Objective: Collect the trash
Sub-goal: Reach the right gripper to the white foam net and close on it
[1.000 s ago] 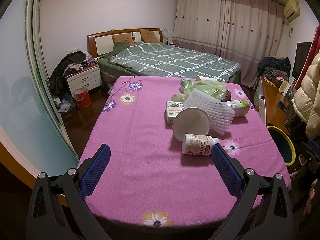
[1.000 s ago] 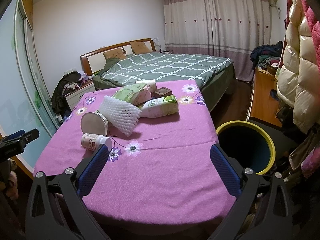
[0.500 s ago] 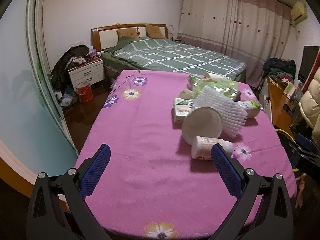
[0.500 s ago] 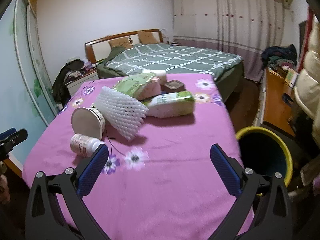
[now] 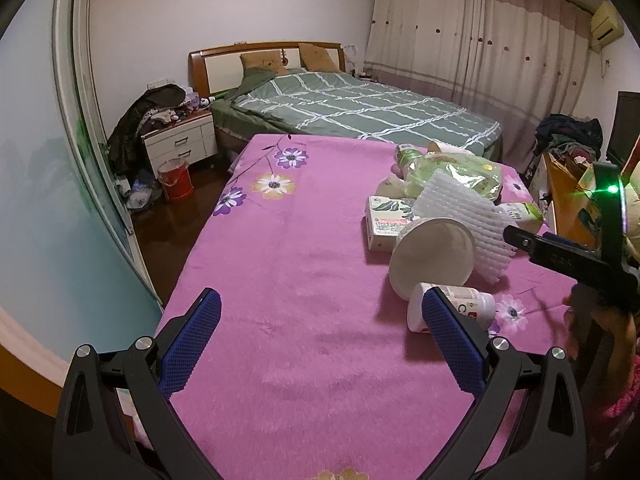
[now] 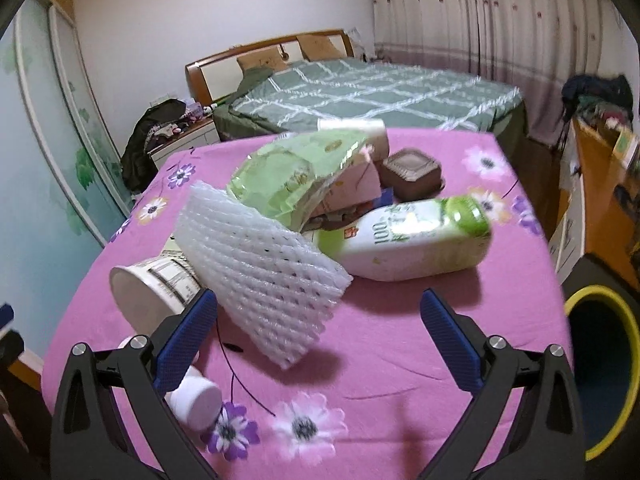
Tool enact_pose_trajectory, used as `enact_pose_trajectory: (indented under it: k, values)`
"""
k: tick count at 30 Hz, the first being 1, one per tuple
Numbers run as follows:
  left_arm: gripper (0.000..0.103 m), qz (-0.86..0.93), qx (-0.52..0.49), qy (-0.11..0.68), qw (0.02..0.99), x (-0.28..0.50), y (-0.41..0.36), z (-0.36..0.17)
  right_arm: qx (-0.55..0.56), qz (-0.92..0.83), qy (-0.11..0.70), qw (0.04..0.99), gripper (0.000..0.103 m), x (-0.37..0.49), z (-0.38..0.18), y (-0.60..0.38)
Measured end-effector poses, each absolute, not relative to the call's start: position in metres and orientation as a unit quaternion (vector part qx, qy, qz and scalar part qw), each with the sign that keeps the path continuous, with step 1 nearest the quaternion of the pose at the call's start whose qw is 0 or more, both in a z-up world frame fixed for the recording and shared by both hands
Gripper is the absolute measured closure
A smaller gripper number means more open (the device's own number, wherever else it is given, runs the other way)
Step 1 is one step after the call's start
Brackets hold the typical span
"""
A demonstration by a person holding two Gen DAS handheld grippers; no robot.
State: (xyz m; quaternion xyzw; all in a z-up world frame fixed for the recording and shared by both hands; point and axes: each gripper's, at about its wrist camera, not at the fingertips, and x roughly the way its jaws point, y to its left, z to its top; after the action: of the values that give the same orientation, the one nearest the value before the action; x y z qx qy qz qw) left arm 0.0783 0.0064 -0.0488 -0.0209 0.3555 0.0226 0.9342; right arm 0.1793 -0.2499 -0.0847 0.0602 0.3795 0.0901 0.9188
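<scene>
Trash lies in a pile on the pink flowered table (image 5: 288, 280) (image 6: 400, 344): a white foam net (image 6: 260, 280) (image 5: 460, 220), a paper cup on its side (image 6: 152, 292) (image 5: 432, 256), a small white bottle (image 6: 196, 400) (image 5: 460, 312), a green-and-white bottle (image 6: 408, 236), a green bag (image 6: 292, 172) (image 5: 452, 168), a brown tub (image 6: 412, 172) and a carton (image 5: 384, 220). My right gripper (image 6: 320, 340) is open, just before the foam net. My left gripper (image 5: 320, 344) is open over bare cloth, its right finger beside the small bottle.
A dark bin with a yellow rim (image 6: 604, 364) stands on the floor right of the table. A bed (image 5: 360, 112) lies behind, a nightstand (image 5: 180, 144) and red bucket (image 5: 176, 180) at left, a wooden desk (image 5: 568, 200) at right. The right gripper's body (image 5: 572, 256) and a hand show at the left view's right edge.
My right gripper has moved forward and left toward the trash pile, which now fills its view. My left gripper has drifted slightly left; the right gripper's body has come into its view.
</scene>
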Motion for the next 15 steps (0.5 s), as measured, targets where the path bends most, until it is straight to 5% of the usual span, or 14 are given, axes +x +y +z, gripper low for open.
enact_pose_trajectory:
  k: [7, 13, 15]
  values:
    - [0.004, 0.015, -0.02, 0.365, 0.931, 0.087, 0.003, -0.057, 0.082, 0.098, 0.407, 0.904, 0.016, 0.199, -0.103, -0.244]
    - [0.004, 0.013, -0.02, 0.367, 0.93, 0.089, 0.003, -0.059, 0.099, 0.112, 0.418, 0.896, 0.05, 0.208, -0.109, -0.24]
    - [0.004, 0.014, -0.021, 0.369, 0.929, 0.09, 0.004, -0.061, 0.101, 0.114, 0.416, 0.896, 0.071, 0.208, -0.108, -0.241]
